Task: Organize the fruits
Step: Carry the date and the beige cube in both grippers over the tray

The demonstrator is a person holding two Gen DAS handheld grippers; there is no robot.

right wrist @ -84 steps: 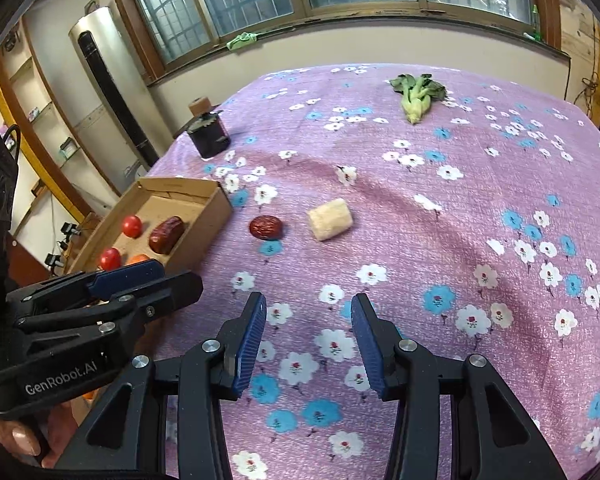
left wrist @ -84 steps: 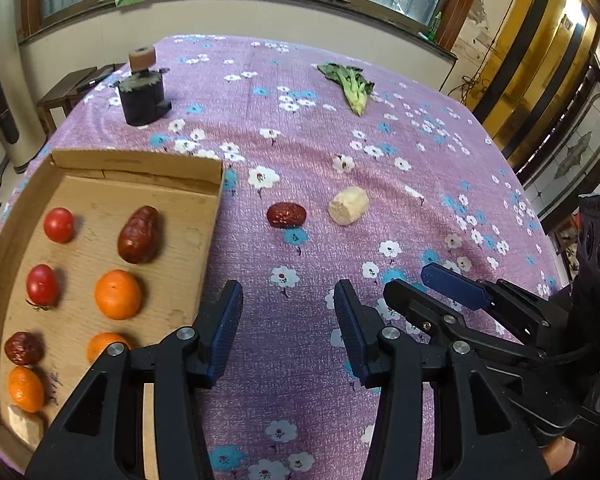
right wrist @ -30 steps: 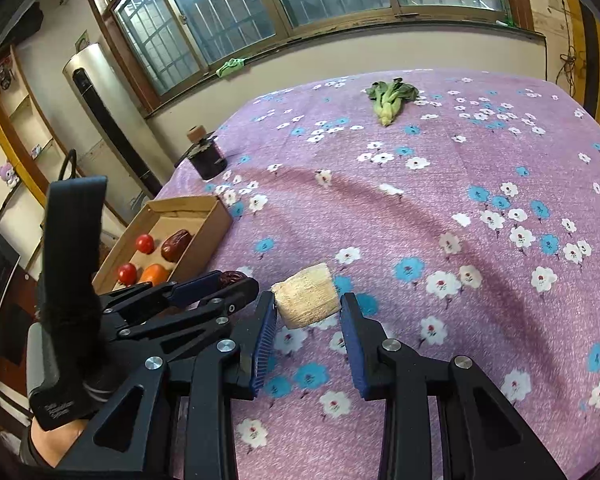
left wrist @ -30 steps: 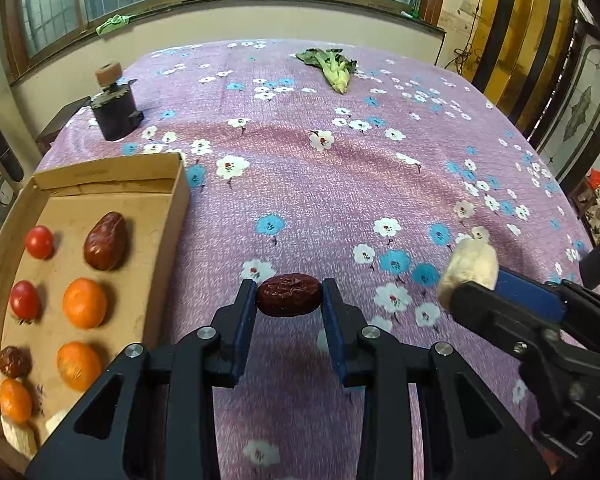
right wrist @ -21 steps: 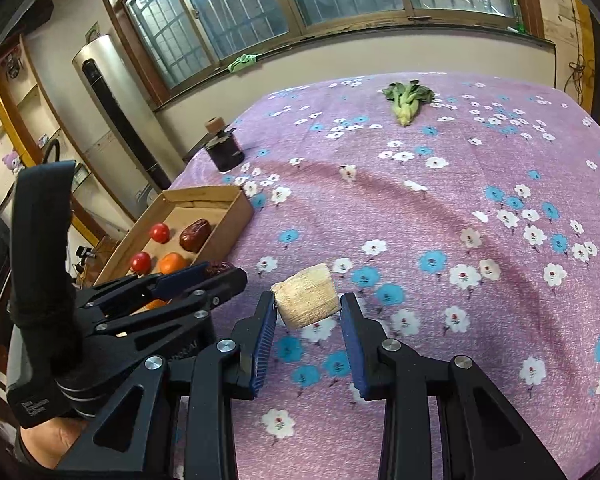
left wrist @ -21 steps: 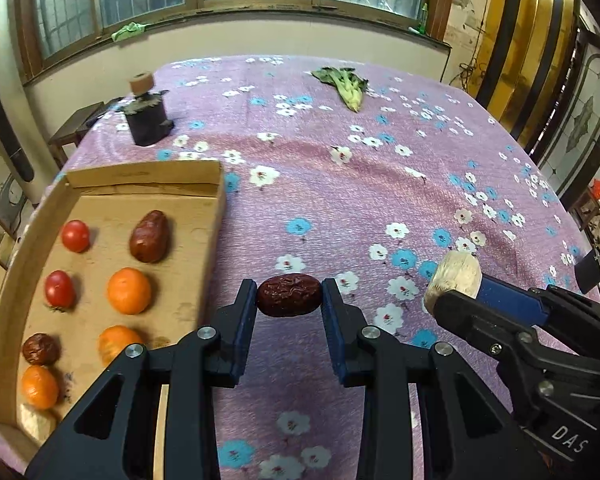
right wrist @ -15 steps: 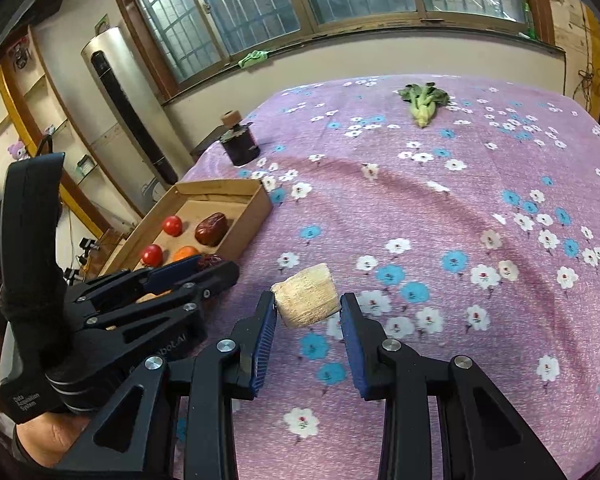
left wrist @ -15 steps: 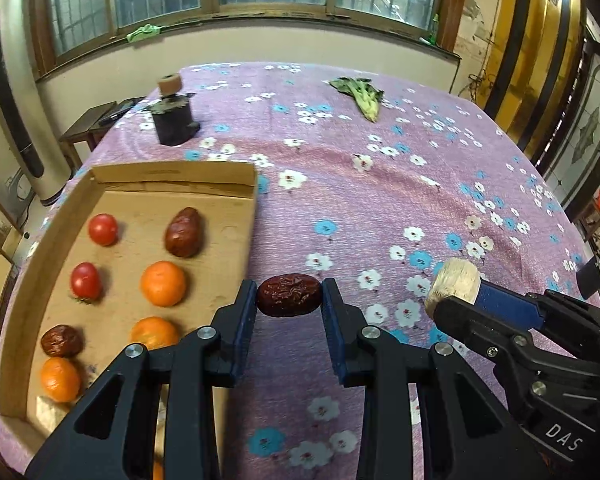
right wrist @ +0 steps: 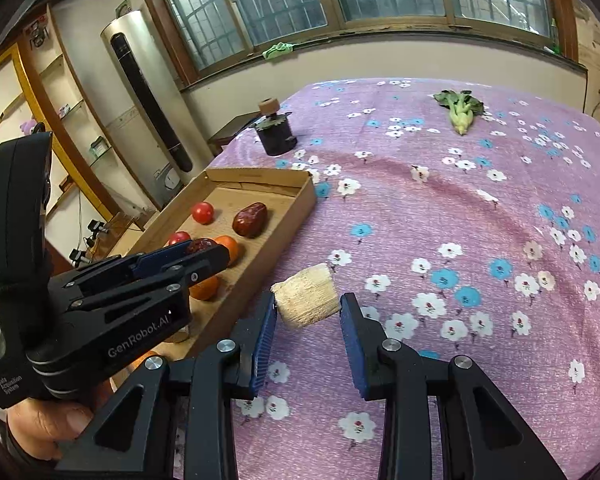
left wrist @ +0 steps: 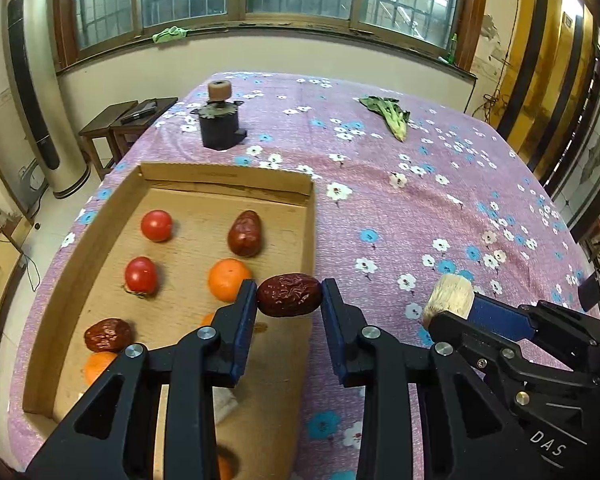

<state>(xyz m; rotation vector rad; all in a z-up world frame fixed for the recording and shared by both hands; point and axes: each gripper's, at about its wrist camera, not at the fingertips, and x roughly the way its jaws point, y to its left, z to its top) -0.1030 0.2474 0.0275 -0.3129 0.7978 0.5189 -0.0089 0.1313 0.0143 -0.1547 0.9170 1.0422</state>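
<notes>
The left gripper (left wrist: 288, 300) has its fingers (left wrist: 244, 320) clamped on a wrinkled red date (left wrist: 289, 295), gripped end to end and carried in the air over the right wall of the box (left wrist: 310, 216). The right gripper (right wrist: 308, 312) has its fingers (right wrist: 350, 336) pressed on a pale, fibrous cylinder, the stub (right wrist: 306, 300), held above the table (right wrist: 460, 220) just beside the box's near corner. Its nature is not clear from the views; it may be a cut piece of cane or corn.

Inside the box lie two tomatoes (left wrist: 156, 225), a large date (left wrist: 244, 234), a smaller date (left wrist: 108, 335) and several oranges (left wrist: 229, 280), set in rough rows by kind. A pale piece shows at the near end behind the left fingers, but only part of it is visible.

Beyond the box, a dark jar (left wrist: 219, 128) with a cork top and a leafy green (left wrist: 390, 114) rest far up the flowered cloth, well apart from everything else.

By the look of it the sorting is nearly finished: no loose fruit shows on the cloth, and the two held pieces seem to be the last. What remains is to lower the date beside its like, set the stub in a free spot, and open both grippers. Whether the green and the jar belong to the job cannot be told.
</notes>
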